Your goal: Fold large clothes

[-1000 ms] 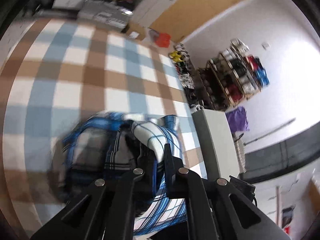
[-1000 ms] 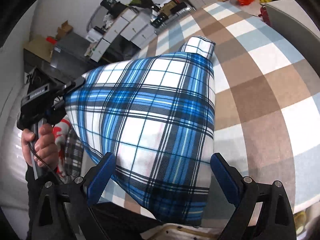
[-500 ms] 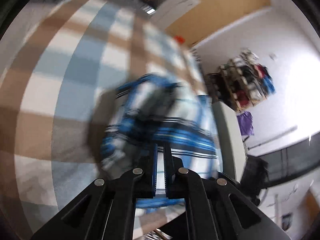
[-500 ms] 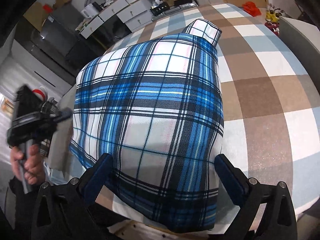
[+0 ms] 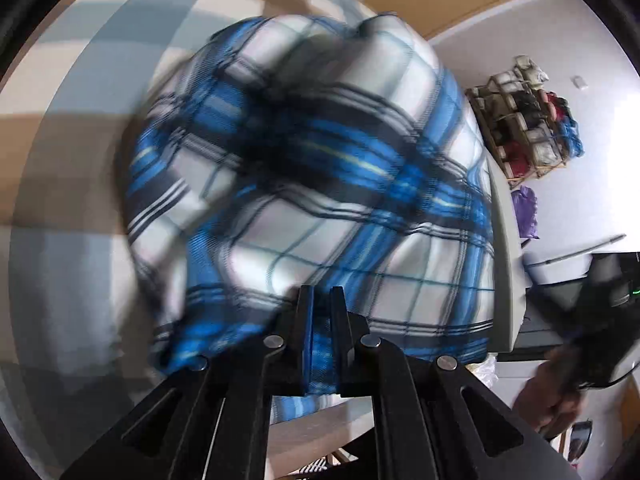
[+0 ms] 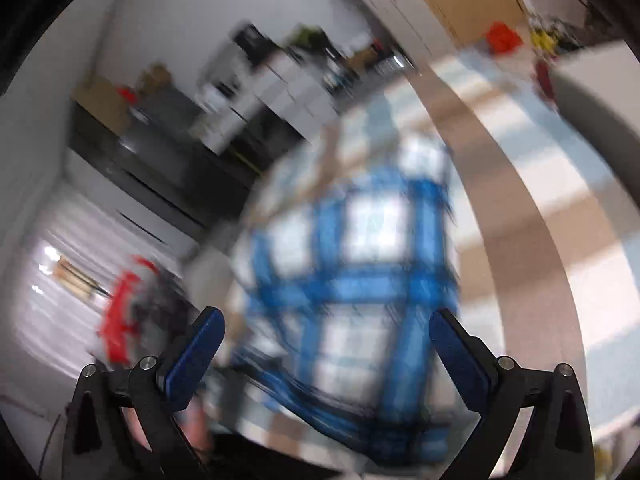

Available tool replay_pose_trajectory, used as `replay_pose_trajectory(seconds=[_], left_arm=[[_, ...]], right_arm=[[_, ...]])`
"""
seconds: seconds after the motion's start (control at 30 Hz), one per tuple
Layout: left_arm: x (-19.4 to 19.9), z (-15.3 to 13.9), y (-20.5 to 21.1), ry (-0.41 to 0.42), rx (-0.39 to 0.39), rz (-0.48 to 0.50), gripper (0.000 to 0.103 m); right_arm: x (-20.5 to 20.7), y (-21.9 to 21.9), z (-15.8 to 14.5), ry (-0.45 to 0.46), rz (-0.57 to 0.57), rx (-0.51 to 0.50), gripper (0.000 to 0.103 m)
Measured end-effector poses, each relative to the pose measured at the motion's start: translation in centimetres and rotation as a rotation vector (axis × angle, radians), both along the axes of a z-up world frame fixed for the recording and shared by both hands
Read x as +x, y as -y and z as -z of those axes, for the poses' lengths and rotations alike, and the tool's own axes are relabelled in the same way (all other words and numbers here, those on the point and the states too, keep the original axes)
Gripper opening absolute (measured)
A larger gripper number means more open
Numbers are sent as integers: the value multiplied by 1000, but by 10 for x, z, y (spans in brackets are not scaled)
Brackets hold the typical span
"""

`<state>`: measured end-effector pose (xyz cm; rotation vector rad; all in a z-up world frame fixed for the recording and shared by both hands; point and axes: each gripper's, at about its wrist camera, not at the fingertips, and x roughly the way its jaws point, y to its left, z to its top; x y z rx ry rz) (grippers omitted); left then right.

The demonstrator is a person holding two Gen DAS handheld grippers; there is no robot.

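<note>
A blue, white and black plaid shirt (image 5: 320, 184) lies bunched and folded on the checked tablecloth (image 5: 60, 240); motion blurs it. My left gripper (image 5: 320, 294) is shut on the shirt's near edge, and blue cloth shows between its fingers. In the right wrist view the same shirt (image 6: 360, 280) is a blurred mass ahead of my right gripper (image 6: 326, 324). That gripper stands wide open above the shirt's near edge with nothing pinched between its blue pads (image 6: 200, 344). The right gripper's body (image 5: 600, 300) and the hand holding it appear at the far right of the left wrist view.
A grey-white box (image 5: 506, 260) stands along the table's right side. Behind it a wooden rack of clothes (image 5: 532, 128) leans on the white wall. White drawers and clutter (image 6: 280, 80) line the far side. A red garment on the person (image 6: 120, 320) shows at the left.
My left gripper has come down toward the table with the shirt's edge, so the shirt fills its view. My right gripper has lifted and tilted up off the shirt, still open.
</note>
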<state>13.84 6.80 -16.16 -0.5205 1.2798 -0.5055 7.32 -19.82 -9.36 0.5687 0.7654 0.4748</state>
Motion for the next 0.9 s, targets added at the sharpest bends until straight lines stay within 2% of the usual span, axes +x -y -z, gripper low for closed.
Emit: replay_pose_trajectory(seconds=[0.07, 0.13, 0.2, 0.33, 0.4, 0.47, 0.53, 0.67, 0.73, 0.8, 0.9], left_arm=[[-1, -1, -5, 32, 31, -30, 3], [-1, -2, -5, 51, 37, -19, 3], [-6, -1, -6, 60, 44, -20, 3], [-12, -2, -3, 56, 57, -32, 3], [-16, -1, -6, 59, 73, -31, 3], [-19, -2, -7, 67, 85, -30, 3], [-21, -3, -7, 80, 106, -22, 3], [-20, -5, -4, 93, 138, -9, 3], [-19, -4, -3, 75, 123, -14, 3], [-18, -3, -7, 52, 101, -20, 3], [-17, -3, -15, 34, 78, -36, 3]], right_arm=[[17, -10, -16, 6, -69, 27, 103], [44, -28, -24, -35, -151, 38, 103], [77, -51, -23, -112, -175, -18, 103], [138, -103, 7, -327, -283, -168, 103], [159, -121, 30, -422, -275, -250, 103], [177, -128, 52, -503, -240, -265, 103], [187, -135, 65, -543, -211, -286, 103], [195, -159, 69, -563, -172, -424, 103], [193, -163, 63, -561, -207, -457, 103], [188, -157, 42, -524, -234, -382, 103], [177, -143, 8, -402, -322, -172, 103]])
